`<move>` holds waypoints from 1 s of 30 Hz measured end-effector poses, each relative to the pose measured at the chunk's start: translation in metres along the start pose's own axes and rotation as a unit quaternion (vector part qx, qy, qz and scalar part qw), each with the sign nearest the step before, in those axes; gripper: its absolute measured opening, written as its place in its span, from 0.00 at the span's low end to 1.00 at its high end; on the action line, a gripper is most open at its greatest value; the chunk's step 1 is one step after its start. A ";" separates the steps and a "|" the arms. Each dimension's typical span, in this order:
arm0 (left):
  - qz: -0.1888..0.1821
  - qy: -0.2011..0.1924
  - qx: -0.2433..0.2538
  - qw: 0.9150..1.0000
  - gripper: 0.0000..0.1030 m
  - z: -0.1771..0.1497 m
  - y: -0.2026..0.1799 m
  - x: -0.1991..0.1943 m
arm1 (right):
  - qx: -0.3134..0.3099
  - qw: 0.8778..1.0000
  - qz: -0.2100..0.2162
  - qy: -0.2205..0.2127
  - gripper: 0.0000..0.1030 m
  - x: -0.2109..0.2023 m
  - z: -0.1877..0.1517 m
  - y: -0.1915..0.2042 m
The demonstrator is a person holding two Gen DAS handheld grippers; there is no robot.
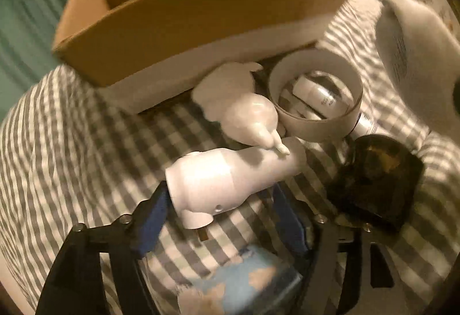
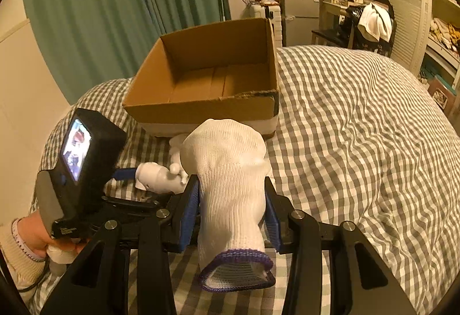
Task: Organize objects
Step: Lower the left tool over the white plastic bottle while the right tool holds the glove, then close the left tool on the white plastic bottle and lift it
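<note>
My left gripper (image 1: pixel 218 194) is shut on a white plastic bottle-shaped piece (image 1: pixel 230 174), held just above the checked bedspread; the same piece shows in the right wrist view (image 2: pixel 158 175). A white figurine (image 1: pixel 244 111) leans on its far end. My right gripper (image 2: pixel 233 200) is shut on a white knit glove (image 2: pixel 230 185) with a purple cuff, held above the bed in front of the open cardboard box (image 2: pixel 201 108). The box (image 1: pixel 201 36) looks empty in the right wrist view.
A white tape roll (image 1: pixel 316 125) with a small tube (image 1: pixel 319 96) inside lies right of the figurine. A dark square object (image 1: pixel 376 180) lies near my left gripper's right finger. The glove (image 1: pixel 414 50) hangs at upper right. Checked bedspread (image 2: pixel 359 142) stretches right of the box.
</note>
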State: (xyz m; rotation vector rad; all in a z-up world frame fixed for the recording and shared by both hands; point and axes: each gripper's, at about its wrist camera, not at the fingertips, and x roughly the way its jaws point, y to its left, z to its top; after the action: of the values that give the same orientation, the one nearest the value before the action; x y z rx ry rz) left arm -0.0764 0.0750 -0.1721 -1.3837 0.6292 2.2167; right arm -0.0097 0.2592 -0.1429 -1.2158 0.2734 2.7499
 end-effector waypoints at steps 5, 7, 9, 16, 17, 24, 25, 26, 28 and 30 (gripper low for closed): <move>-0.001 -0.003 0.016 1.000 0.69 -0.004 0.002 0.003 | 0.010 1.000 0.001 0.008 0.40 0.006 -0.001 -0.006; 0.002 -0.003 0.022 1.000 0.61 -0.008 0.003 0.001 | 0.009 1.000 0.000 0.010 0.40 0.008 -0.002 -0.005; 0.008 -0.001 0.034 0.999 0.51 -0.013 0.004 -0.002 | 0.006 1.000 -0.003 0.012 0.40 0.008 -0.002 -0.003; 0.002 -0.015 0.017 1.000 0.47 -0.029 0.012 -0.023 | -0.004 1.000 -0.011 0.004 0.40 -0.002 0.000 0.006; 0.001 -0.017 0.011 1.000 0.46 -0.031 0.013 -0.027 | -0.005 1.000 -0.011 0.002 0.40 -0.005 0.000 0.007; 0.003 -0.019 -0.014 1.000 0.21 -0.039 0.030 -0.051 | -0.012 1.000 -0.006 -0.011 0.40 -0.019 0.006 0.016; 0.003 -0.019 -0.014 1.000 0.21 -0.040 0.030 -0.053 | -0.013 1.000 -0.005 -0.013 0.40 -0.021 0.006 0.017; 0.005 -0.020 -0.015 1.000 0.21 -0.042 0.030 -0.055 | -0.014 1.000 -0.003 -0.016 0.40 -0.023 0.006 0.019; 0.009 -0.022 -0.022 0.999 0.20 -0.040 0.029 -0.059 | -0.017 1.000 -0.002 -0.018 0.40 -0.028 0.006 0.022; 0.009 -0.023 -0.026 0.999 0.19 -0.030 0.030 -0.071 | -0.018 1.000 -0.002 -0.020 0.40 -0.032 0.006 0.024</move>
State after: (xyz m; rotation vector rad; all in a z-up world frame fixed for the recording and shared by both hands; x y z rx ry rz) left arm -0.0443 0.0240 -0.1152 -1.3518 0.5744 2.2878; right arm 0.0031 0.2359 -0.1123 -1.1667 0.2180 2.7846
